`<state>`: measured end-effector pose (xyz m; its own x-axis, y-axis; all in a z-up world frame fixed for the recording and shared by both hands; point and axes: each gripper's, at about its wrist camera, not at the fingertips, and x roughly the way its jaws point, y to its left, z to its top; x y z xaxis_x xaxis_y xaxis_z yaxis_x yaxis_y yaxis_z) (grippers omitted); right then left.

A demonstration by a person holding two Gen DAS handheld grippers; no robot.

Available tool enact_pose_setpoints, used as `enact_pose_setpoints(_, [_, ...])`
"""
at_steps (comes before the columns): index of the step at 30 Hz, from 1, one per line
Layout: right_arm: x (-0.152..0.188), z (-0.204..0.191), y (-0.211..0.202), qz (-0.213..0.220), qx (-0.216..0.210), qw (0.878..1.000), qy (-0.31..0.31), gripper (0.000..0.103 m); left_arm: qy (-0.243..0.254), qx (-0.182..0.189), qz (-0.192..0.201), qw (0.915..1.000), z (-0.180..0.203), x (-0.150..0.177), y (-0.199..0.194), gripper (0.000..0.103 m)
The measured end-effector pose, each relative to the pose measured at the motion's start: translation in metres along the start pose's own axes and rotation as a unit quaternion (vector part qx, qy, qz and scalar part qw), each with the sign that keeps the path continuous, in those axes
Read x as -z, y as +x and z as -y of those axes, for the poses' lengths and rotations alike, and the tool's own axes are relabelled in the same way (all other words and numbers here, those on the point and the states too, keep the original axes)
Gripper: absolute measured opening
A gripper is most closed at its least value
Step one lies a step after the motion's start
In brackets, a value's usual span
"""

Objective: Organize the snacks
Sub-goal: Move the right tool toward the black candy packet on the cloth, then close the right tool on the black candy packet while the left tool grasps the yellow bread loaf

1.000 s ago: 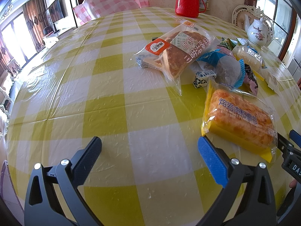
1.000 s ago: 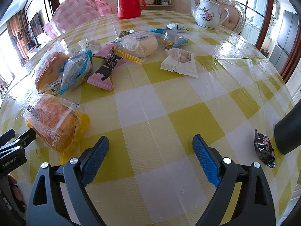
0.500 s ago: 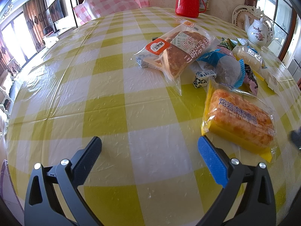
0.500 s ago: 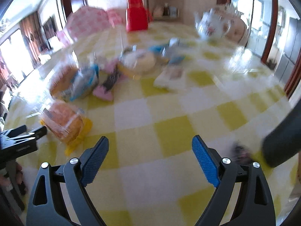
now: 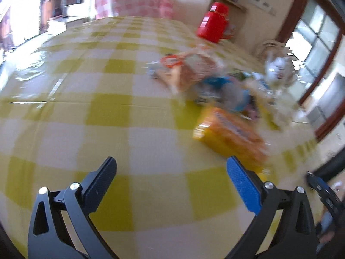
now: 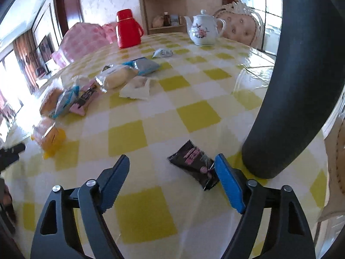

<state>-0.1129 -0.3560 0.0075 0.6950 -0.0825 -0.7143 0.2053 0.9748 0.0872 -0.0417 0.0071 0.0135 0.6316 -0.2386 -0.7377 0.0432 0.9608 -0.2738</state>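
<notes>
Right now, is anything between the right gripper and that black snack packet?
Nothing visible. The black packet lies flat on the tablecloth, just ahead of the open right gripper, next to its blue finger. A dark cylinder stands beside it, not in the path.

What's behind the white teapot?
A cream tufted chair stands behind the teapot; the table and teapot hide its lower part.

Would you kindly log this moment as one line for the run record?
left gripper: open, empty, view blurred | right gripper: open, empty, black snack packet beside right finger | other snacks ungrasped on checked table
</notes>
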Motion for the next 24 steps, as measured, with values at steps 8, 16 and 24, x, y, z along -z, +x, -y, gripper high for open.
enact_pose_setpoints(8, [-0.007, 0.003, 0.029, -0.05, 0.005, 0.999, -0.005, 0.061, 0.036, 0.043, -0.001, 0.9984, 0.037, 0.016, -0.001, 0.102])
enact_pose_setpoints(16, [0.006, -0.031, 0.011, -0.051, -0.092, 0.993, -0.047, 0.037, 0.051, 0.049, -0.009, 0.9975, 0.043, 0.025, -0.004, 0.102])
enact_pose_setpoints(24, [0.006, -0.057, 0.005, -0.039, -0.077, 0.988, -0.128, 0.08, 0.066, 0.041, -0.013, 0.9969, 0.042, 0.034, -0.012, 0.102])
